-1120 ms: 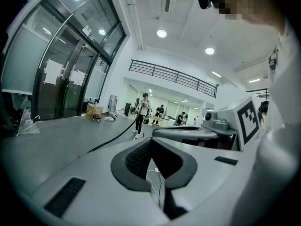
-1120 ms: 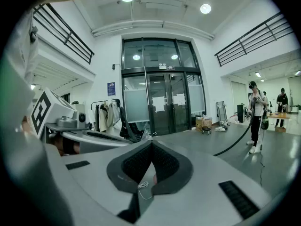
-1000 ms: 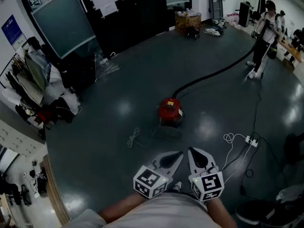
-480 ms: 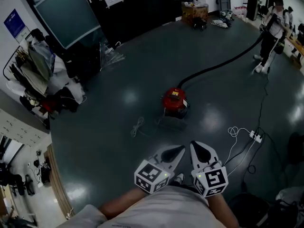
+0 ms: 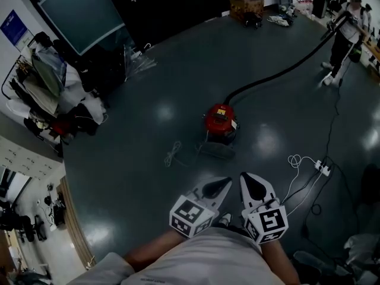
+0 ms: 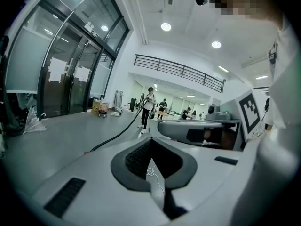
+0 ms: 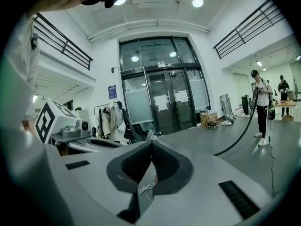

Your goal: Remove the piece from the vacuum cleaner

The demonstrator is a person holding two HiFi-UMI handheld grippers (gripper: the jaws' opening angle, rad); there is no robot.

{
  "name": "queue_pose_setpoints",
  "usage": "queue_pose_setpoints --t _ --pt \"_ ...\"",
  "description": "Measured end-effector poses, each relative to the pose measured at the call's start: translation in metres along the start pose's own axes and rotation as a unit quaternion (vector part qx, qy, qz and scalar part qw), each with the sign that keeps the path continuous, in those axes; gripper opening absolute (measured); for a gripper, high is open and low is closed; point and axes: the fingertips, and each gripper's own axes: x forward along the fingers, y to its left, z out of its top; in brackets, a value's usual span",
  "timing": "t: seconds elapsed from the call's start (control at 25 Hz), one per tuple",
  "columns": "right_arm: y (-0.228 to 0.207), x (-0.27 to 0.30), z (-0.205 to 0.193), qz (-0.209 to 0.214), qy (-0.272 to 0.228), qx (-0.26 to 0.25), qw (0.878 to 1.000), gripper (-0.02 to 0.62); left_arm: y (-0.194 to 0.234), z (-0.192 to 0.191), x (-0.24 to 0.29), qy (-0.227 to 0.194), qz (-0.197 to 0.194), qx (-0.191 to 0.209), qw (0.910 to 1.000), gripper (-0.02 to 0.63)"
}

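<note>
The red vacuum cleaner (image 5: 220, 123) stands on the dark floor, well ahead of both grippers. Its black hose (image 5: 279, 76) runs to the upper right, where a person (image 5: 347, 22) holds the far end. The hose (image 6: 117, 134) and person (image 6: 148, 105) also show in the left gripper view, and the hose (image 7: 237, 138) in the right gripper view. My left gripper (image 5: 224, 183) and right gripper (image 5: 245, 178) are held side by side close to my body. Both are shut with nothing between the jaws, and neither touches the vacuum.
A grey flat piece (image 5: 217, 151) lies on the floor just in front of the vacuum. A loose white cable (image 5: 173, 154) lies to its left. A power strip with white cord (image 5: 319, 168) lies at the right. A clothes rack (image 5: 53, 88) and glass doors line the left.
Both grippers have edged forward together and stayed shut. The vacuum now sits a little higher and further right in the head view.
</note>
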Motion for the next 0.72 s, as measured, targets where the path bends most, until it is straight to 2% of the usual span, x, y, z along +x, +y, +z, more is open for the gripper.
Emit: queue_pose_setpoints --t 0.16,0.32,0.6,0.72 --pt "-0.015 0.04 -0.003 -0.008 0.015 0.009 1.0 0.017 0.04 0.005 0.02 0.006 -0.005 -0.01 0.9999 0.006" --pt "-0.035 0.093 0.007 -0.015 0.022 0.012 1.0 0.017 0.094 0.013 0.045 0.022 -0.013 -0.003 0.9997 0.006" --pt "-0.074 0.191 0.013 -0.037 0.032 0.035 0.998 0.017 0.212 -0.011 0.103 0.096 -0.036 0.065 0.9926 0.006" --pt "-0.091 0.225 0.005 -0.053 0.036 0.045 0.997 0.017 0.255 -0.024 0.128 0.111 -0.056 0.089 0.9883 0.006"
